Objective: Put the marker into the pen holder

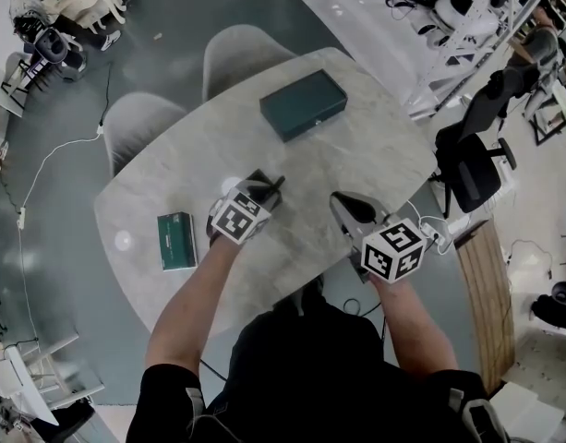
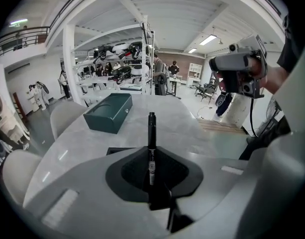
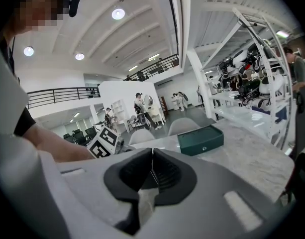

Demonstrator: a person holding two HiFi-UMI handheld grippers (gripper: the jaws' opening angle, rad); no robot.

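Left tongs grip the marker, plain only in their own view; right tongs closed, empty

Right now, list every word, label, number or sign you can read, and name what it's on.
Nothing reads clearly.
marker: white label with dark print, too small to read.
small green box: faint markings on top, too blurred.
green case: no lettering visible.
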